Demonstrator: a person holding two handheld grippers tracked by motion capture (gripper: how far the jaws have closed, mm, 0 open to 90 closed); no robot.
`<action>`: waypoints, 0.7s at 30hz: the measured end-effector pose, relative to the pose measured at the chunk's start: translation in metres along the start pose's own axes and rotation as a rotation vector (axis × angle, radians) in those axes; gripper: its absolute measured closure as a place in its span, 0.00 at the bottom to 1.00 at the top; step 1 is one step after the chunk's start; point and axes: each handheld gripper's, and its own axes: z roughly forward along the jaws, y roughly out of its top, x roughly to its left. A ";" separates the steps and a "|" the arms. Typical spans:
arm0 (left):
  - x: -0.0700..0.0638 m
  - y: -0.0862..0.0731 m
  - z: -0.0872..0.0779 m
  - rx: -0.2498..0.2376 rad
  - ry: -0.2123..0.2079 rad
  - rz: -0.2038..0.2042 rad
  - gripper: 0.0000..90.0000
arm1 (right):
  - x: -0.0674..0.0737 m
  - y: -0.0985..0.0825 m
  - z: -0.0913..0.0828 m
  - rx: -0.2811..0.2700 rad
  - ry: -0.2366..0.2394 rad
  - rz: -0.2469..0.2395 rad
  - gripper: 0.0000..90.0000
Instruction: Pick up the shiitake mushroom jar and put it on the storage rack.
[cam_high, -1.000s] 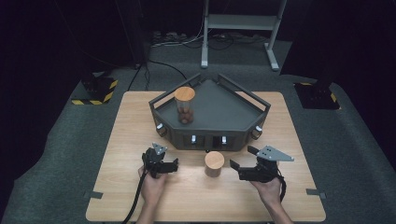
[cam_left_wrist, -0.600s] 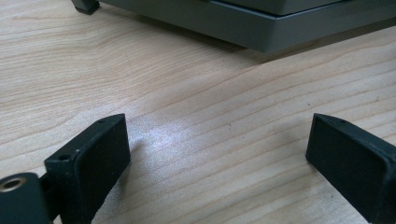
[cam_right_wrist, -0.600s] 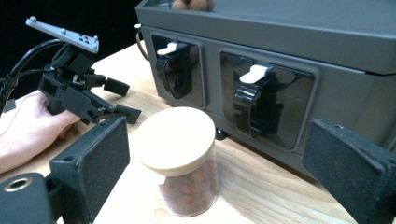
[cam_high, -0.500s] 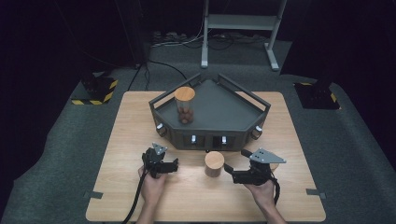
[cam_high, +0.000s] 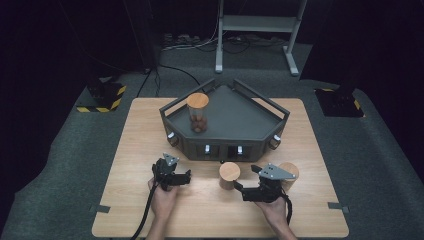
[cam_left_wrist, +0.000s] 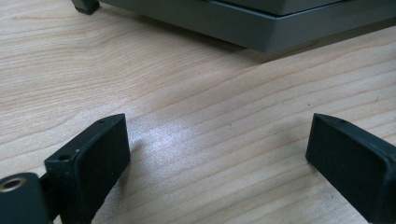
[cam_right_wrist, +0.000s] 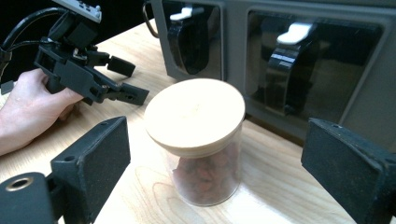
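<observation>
right gripper (cam_high: 239, 188): lower centre-right of the high view, shifted down and leftward since a second ago, now just beside the near jar (cam_high: 229, 175). jaws wide apart, holding nothing; jar between them in the right gripper view but untouched on either side. reads as the approach to a grasp, closing not yet begun.

near jar (cam_right_wrist: 198, 140): glass, wooden lid, brownish pieces inside, upright on the table just in front of the grey tray (cam_high: 235, 117).

left gripper (cam_high: 186, 176): lower centre-left, unmoved, jaws wide apart, bare wood between them, nothing held.

second jar (cam_high: 198, 112): upright on the tray, upper left of it.

third jar (cam_high: 290, 171): behind the right gripper, partly hidden.

table (cam_high: 135, 150): pale wood grain, taped at its near corners.

room: dark, grey carpet; metal stand (cam_high: 257, 22) at top centre, cables on the floor, yellow-black striped blocks (cam_high: 102, 95) at left.
</observation>
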 end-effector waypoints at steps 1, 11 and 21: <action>0.000 0.000 0.000 0.000 0.000 0.000 0.07 | 0.001 -0.001 0.001 0.003 -0.001 -0.002 0.09; -0.001 0.000 0.000 0.004 -0.007 0.004 0.05 | 0.004 -0.011 0.012 0.044 -0.011 -0.005 0.09; -0.001 0.000 0.000 0.004 -0.007 0.004 0.05 | 0.008 -0.016 0.023 0.082 -0.034 -0.022 0.09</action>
